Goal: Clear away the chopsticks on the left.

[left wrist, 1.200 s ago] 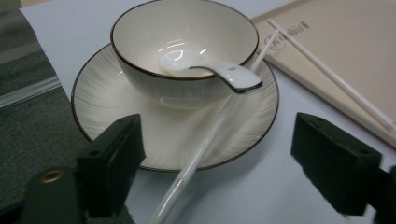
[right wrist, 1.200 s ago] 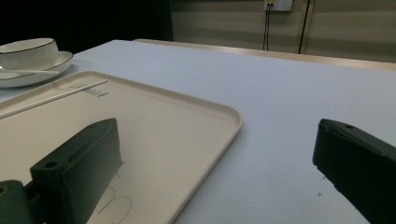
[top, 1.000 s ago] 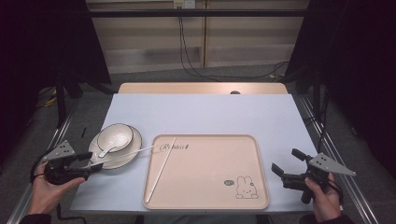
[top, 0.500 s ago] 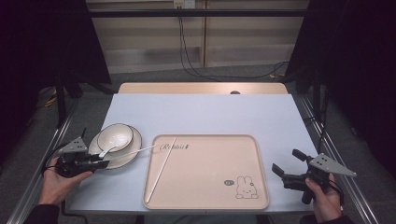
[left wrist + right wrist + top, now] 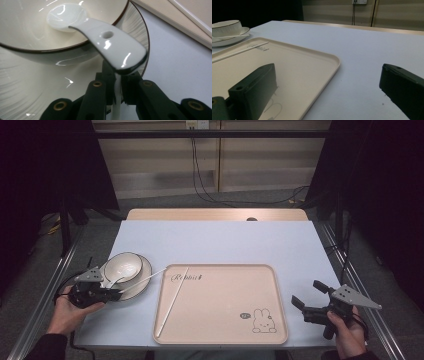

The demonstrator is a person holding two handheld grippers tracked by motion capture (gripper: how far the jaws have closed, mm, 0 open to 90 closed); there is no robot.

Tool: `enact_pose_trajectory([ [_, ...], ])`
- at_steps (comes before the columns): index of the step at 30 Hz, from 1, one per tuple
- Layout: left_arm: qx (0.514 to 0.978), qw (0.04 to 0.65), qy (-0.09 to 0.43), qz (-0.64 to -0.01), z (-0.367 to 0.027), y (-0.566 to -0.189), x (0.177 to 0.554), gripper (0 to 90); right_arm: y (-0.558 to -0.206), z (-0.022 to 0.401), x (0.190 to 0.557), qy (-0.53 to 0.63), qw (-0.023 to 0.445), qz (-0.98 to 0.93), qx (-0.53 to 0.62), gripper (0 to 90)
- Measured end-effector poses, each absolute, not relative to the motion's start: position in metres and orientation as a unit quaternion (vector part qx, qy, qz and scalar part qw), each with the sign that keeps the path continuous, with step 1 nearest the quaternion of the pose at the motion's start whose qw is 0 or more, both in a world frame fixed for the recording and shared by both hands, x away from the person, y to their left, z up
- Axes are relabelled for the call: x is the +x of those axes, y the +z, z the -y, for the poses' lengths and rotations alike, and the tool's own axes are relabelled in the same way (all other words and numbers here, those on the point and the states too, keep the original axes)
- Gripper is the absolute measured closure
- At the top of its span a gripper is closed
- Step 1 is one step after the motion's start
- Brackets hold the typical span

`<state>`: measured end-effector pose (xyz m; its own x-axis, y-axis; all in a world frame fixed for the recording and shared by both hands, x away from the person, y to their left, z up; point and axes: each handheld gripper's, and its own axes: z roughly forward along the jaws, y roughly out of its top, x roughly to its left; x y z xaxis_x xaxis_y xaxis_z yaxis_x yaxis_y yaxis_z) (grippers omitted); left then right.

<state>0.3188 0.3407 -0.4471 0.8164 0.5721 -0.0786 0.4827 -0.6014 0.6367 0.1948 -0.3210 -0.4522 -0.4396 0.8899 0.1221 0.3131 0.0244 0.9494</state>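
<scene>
A white bowl (image 5: 124,264) stands on a white plate (image 5: 143,279) at the table's left, and a white spoon (image 5: 110,42) rests in the bowl with its handle over the rim. A white chopstick (image 5: 147,277) lies from the plate toward the tray. My left gripper (image 5: 116,292) is at the plate's near edge. Its jaws have just been closing and are now shut on the chopstick's end (image 5: 116,100), right under the spoon handle. A second chopstick (image 5: 172,300) lies on the beige tray (image 5: 225,305). My right gripper (image 5: 307,294) stands open, with nothing in it, by the tray's right edge.
The tray (image 5: 294,65) has a rabbit drawing (image 5: 261,320) in its near right corner. The pale blue table (image 5: 225,242) stretches bare behind the tray. Metal rails run along both table sides, and cables hang at the back wall.
My left gripper has moved right to the plate's edge and its jaws have closed on the chopstick's end. The right gripper has stayed where it was.
</scene>
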Motion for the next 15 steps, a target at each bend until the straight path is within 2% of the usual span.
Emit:
enact_pose_trajectory([
  [15,0.875,0.364,0.059,-0.314,-0.3426,-0.4429,0.3132,84.4,-0.4523,0.3206,0.1952,0.53,0.271,-0.662,0.455,0.6],
])
